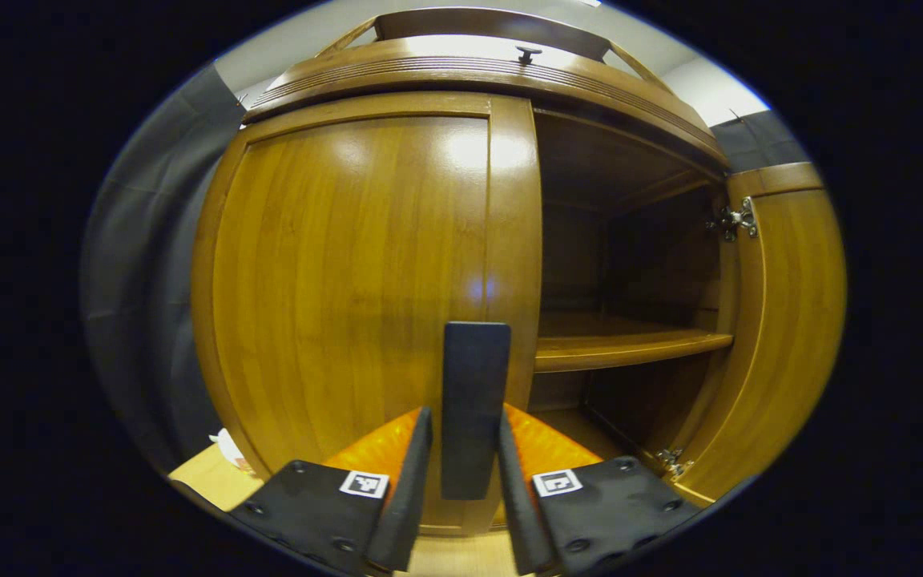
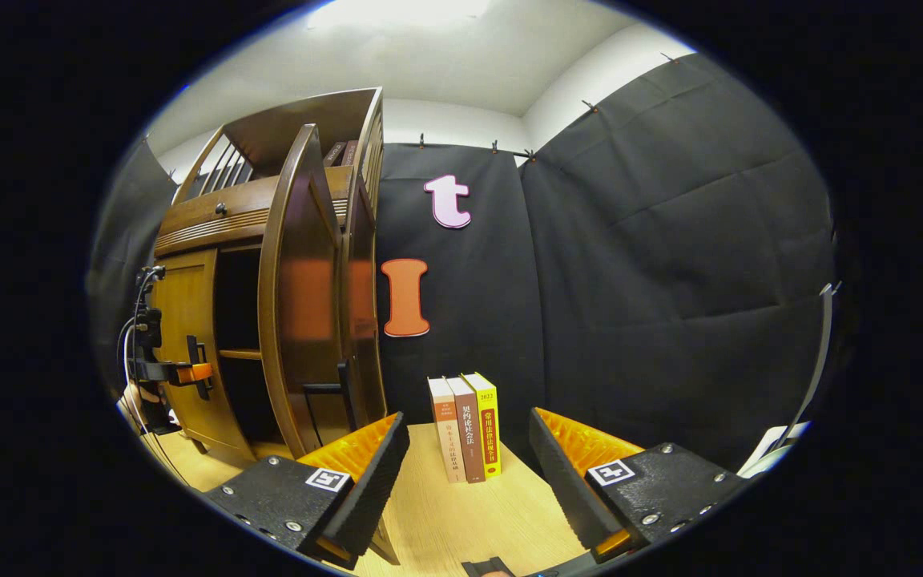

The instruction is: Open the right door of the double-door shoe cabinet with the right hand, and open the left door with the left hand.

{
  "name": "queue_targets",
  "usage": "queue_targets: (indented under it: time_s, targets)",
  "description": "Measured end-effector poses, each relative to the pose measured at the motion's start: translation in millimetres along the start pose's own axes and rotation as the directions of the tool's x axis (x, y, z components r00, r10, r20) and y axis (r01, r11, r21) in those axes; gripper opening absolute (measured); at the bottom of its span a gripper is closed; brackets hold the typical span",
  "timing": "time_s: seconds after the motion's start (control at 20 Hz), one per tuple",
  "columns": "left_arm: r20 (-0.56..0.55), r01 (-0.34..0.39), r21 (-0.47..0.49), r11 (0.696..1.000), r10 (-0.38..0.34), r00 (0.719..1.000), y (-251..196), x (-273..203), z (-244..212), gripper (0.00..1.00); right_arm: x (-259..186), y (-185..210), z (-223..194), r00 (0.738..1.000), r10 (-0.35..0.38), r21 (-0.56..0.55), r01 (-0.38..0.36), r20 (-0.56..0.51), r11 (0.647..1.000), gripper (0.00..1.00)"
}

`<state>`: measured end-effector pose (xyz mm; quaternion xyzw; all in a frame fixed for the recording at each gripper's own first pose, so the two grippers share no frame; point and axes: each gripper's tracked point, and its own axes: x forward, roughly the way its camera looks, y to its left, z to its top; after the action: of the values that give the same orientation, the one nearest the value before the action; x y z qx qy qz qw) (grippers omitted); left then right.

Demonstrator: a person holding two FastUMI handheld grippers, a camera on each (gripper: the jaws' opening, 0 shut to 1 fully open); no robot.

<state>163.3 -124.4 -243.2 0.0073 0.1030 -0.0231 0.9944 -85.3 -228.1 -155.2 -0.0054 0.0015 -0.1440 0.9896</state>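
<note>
The wooden shoe cabinet (image 1: 477,72) fills the left gripper view. Its left door (image 1: 349,264) sits flush and closed, with a dark upright handle (image 1: 473,377) near its inner edge. My left gripper (image 1: 467,413) is shut on that handle, a finger on each side. The right door (image 1: 782,320) is swung wide open, showing a bare shelf (image 1: 622,344) inside. In the right gripper view the open right door (image 2: 301,304) stands edge-on with its handle (image 2: 341,393) facing me. My right gripper (image 2: 468,418) is open and holds nothing, a short way right of that door.
Three upright books (image 2: 469,429) stand on the light wooden table (image 2: 445,513) against the black cloth wall. The left gripper (image 2: 189,373), with a hand (image 2: 141,397) behind it, is at the closed left door (image 2: 185,336). A drawer knob (image 1: 527,54) sits above the doors.
</note>
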Motion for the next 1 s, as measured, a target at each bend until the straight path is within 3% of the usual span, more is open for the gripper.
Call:
queue_targets:
  time_s: [0.25, 0.4, 0.45, 0.6, 0.65, 0.8, 0.85, 0.9, 1.0]
  targets:
    - [-0.019, 0.015, 0.009, 1.0, -0.015, 1.0, -2, -3, -2, 0.33, -6, 5, 4, 1.0, 0.003, -0.004, -0.003, 0.003, 1.0, 0.99]
    - [-0.028, 0.035, 0.007, 0.999, -0.034, 0.999, 0, -13, 2, 0.25, -12, 12, 8, 1.0, 0.005, -0.013, -0.004, 0.009, 1.0, 0.99]
    - [-0.034, 0.041, 0.006, 0.999, -0.041, 0.999, 4, -24, -2, 0.24, -13, 15, 8, 1.0, 0.008, -0.017, -0.008, 0.007, 1.0, 0.92]
    - [-0.048, 0.071, -0.005, 0.997, -0.071, 0.996, 4, -42, -1, 0.25, -18, 26, 12, 1.0, 0.016, -0.025, -0.016, 0.005, 1.0, 0.93]
    - [-0.046, 0.079, -0.008, 0.997, -0.079, 0.996, 8, -51, -1, 0.25, -20, 30, 14, 1.0, 0.019, -0.026, -0.019, 0.007, 0.999, 0.99]
    - [-0.042, 0.098, 0.007, 0.995, -0.098, 0.994, 14, -76, 1, 0.25, -26, 40, 25, 0.999, 0.024, -0.032, -0.023, 0.023, 0.999, 0.99]
    - [-0.042, 0.103, 0.008, 0.995, -0.103, 0.994, 16, -83, -1, 0.25, -28, 44, 29, 0.999, 0.027, -0.036, -0.026, 0.031, 0.999, 0.92]
    - [-0.041, 0.109, 0.007, 0.994, -0.108, 0.993, 19, -91, -1, 0.25, -33, 50, 34, 0.999, 0.033, -0.038, -0.031, 0.037, 0.999, 0.99]
    - [-0.038, 0.115, 0.013, 0.993, -0.114, 0.993, 26, -105, 0, 0.25, -39, 62, 40, 0.998, 0.05, -0.042, -0.048, 0.048, 0.998, 0.99]
